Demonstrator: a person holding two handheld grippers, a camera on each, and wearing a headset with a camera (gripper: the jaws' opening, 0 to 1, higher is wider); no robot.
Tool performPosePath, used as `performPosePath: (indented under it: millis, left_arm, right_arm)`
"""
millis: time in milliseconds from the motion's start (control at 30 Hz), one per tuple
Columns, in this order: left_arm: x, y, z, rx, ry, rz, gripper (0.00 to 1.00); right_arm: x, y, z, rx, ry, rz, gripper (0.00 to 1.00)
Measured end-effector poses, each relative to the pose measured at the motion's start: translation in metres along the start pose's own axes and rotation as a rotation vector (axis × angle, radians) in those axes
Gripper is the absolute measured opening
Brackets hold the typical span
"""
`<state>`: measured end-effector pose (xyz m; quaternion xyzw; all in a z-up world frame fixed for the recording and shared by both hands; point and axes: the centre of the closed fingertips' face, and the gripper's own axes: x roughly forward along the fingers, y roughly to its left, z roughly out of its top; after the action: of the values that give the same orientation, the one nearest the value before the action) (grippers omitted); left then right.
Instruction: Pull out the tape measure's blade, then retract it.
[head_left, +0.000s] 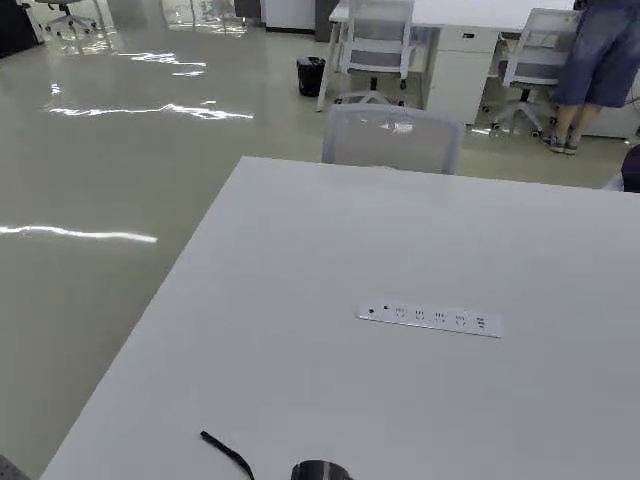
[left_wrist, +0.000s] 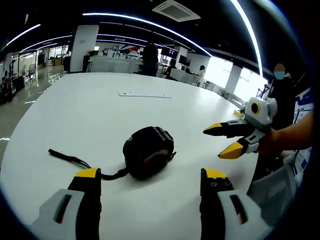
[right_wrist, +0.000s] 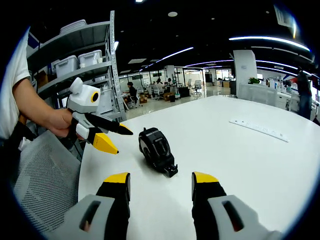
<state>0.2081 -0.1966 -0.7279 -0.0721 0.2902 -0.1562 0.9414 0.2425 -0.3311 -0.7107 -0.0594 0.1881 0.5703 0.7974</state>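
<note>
Both gripper views showed the whole tape measure (left_wrist: 148, 151); the head view clipped it. The left gripper (left_wrist: 150, 177) and right gripper (right_wrist: 161, 180) gaped wide, empty, with bare table (head_left: 400, 240) around.

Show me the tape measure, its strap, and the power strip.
tape measure (right_wrist: 156, 146): right gripper view, top of its case.
strap (left_wrist: 67, 157): left gripper view, mid-length.
power strip (head_left: 430, 320): head view, its middle.

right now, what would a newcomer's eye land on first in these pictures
A black tape measure lies on the white table, with its wrist strap trailing off to one side and its blade not pulled out. The yellow-tipped left gripper and right gripper hang open near it, neither touching it. Farther along the tabletop is a recessed socket strip.
</note>
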Motion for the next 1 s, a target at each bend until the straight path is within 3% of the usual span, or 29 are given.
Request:
performPosePath:
  millis: [300, 800, 1000]
  left_arm:
    - [-0.012, 0.003, -0.005, -0.010, -0.003, -0.020, 0.79]
    - [-0.030, 0.013, -0.001, -0.046, -0.043, -0.034, 0.80]
    - [-0.034, 0.013, -0.007, -0.048, -0.036, -0.040, 0.79]
  right_arm:
    - [-0.012, 0.000, -0.002, 0.002, 0.001, -0.037, 0.51]
    - [-0.038, 0.003, -0.009, 0.016, -0.003, -0.092, 0.53]
    - [-0.049, 0.003, -0.015, 0.024, -0.007, -0.118, 0.53]
